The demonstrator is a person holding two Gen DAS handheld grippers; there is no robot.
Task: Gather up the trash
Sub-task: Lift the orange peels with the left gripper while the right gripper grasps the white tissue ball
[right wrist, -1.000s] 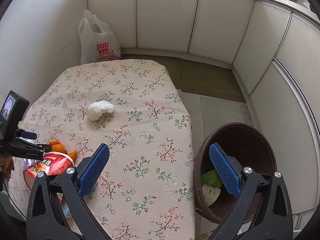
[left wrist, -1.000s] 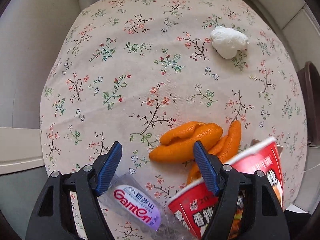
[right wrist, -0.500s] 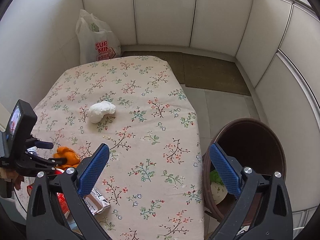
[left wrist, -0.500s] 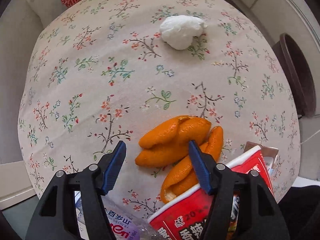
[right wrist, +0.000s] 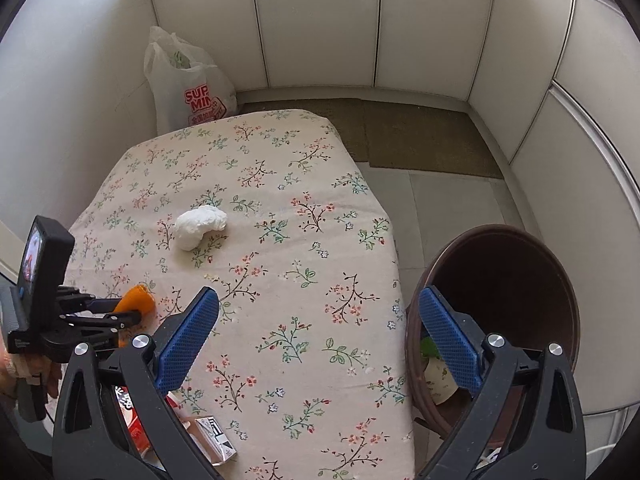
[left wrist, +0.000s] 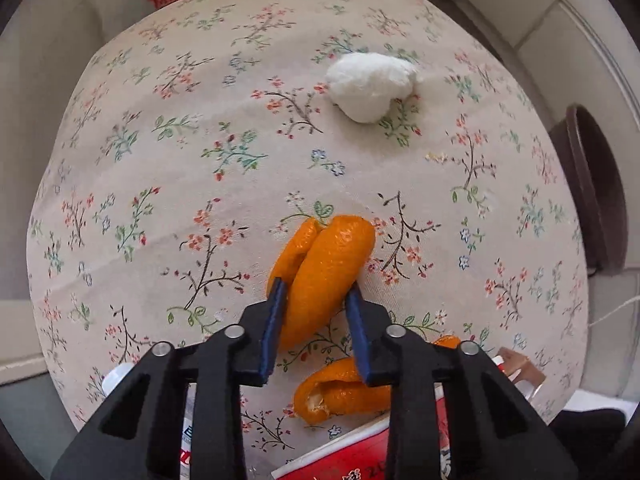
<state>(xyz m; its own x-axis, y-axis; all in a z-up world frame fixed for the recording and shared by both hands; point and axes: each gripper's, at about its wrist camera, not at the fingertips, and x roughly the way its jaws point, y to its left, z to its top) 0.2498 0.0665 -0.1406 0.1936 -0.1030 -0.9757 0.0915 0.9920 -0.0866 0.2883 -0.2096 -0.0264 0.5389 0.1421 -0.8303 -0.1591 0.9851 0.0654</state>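
My left gripper [left wrist: 316, 288] points down at the floral-cloth table [left wrist: 200, 160], and its jaws are closing, with the blue pads pressing both sides of a curled orange peel [left wrist: 326, 264]. A second orange peel [left wrist: 340, 390] lies just behind it, beside a red noodle cup [left wrist: 360, 452]. Further back on the cloth sits a crumpled white tissue [left wrist: 370, 86]. The right wrist view shows the left gripper [right wrist: 120, 312] with the orange peel [right wrist: 138, 298] at its tip. My right gripper [right wrist: 316, 300] hovers open over the table's near right edge, with nothing between its fingers.
A brown trash bin [right wrist: 500, 300] holding some scraps stands on the floor right of the table. A small box [right wrist: 214, 436] and the noodle cup [right wrist: 130, 412] lie at the near edge. A clear bottle [left wrist: 188, 440] lies under the left gripper. A white shopping bag [right wrist: 188, 84] leans in the far corner.
My left gripper has moved forward over the larger orange peel and its jaws have narrowed from wide to pinching it. The right gripper has stayed in place, still wide.
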